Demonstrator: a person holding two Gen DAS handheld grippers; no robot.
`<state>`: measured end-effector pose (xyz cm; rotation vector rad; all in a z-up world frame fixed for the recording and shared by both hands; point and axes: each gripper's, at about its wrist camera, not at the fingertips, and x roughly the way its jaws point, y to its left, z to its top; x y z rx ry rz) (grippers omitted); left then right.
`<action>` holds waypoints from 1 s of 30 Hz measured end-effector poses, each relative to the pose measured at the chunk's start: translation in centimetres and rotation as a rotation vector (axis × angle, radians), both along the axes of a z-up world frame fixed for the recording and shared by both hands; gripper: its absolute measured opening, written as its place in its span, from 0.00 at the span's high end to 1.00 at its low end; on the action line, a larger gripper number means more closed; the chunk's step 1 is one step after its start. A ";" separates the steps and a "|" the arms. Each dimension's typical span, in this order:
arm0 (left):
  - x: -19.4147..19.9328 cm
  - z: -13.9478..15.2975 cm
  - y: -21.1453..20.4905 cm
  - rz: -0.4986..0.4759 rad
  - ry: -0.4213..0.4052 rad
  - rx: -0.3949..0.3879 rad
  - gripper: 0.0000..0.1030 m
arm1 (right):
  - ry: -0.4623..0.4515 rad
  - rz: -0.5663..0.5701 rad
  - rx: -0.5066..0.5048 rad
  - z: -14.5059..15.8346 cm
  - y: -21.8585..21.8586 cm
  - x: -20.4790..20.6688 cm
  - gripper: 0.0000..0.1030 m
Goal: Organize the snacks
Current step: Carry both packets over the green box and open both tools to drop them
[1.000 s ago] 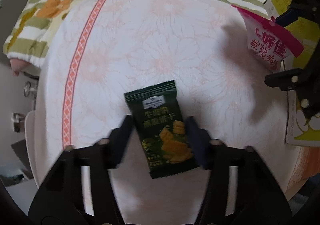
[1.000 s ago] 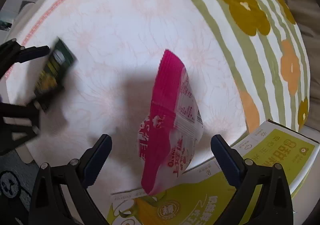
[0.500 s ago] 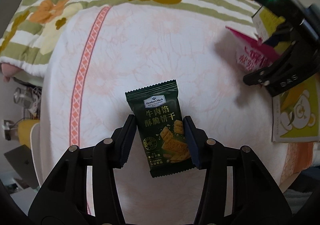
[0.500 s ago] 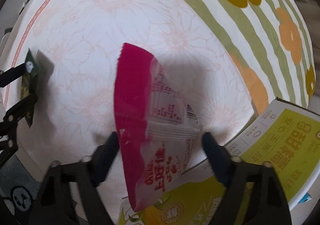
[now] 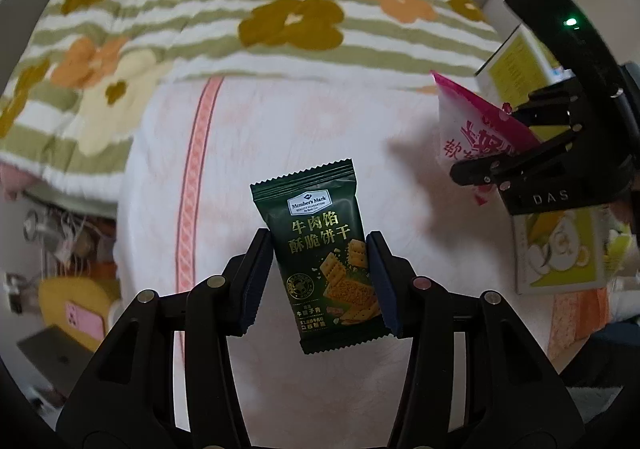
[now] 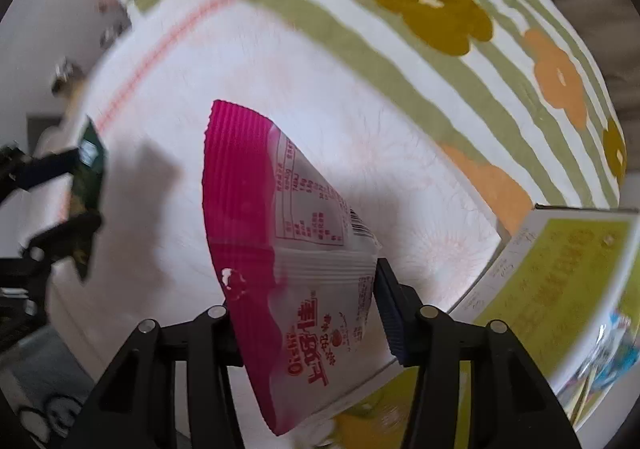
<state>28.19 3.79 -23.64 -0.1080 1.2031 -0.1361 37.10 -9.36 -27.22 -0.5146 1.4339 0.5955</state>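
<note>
Above open pale bedspread (image 5: 280,137), left tongs (image 5: 320,281) clamp green packet (image 5: 320,261), right tongs (image 6: 308,313) pink packet (image 6: 280,249).

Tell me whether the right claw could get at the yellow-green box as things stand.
Probably not yet: the right claw is shut on the pink Oishi snack bag, so it has no free grip. The yellow-green box lies close beside it on the bedspread, nothing between them.

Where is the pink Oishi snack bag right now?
The pink Oishi bag is clamped in the right gripper, held above the white bedsheet, beside the yellow-green box.
</note>
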 end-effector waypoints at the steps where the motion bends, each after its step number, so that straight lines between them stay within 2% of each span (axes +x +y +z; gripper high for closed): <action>1: 0.3 0.7 0.0 -0.011 -0.014 -0.002 0.57 | -0.013 -0.021 0.020 1.0 -0.1 -0.2 0.55; 9: 2.1 6.8 -3.2 -0.155 -0.126 -0.026 0.57 | -0.157 -0.237 0.191 9.9 -5.4 -2.8 0.55; 16: 2.0 11.2 -9.8 -0.253 -0.201 -0.072 0.57 | -0.275 -0.370 0.221 15.2 -14.3 -6.2 0.55; 23: 0.8 12.6 -18.5 -0.315 -0.213 -0.111 0.57 | -0.316 -0.491 0.227 16.8 -24.4 -9.5 0.55; 30: 1.1 11.6 -26.0 -0.324 -0.195 -0.099 0.57 | -0.345 -0.552 0.248 15.6 -30.8 -11.1 0.55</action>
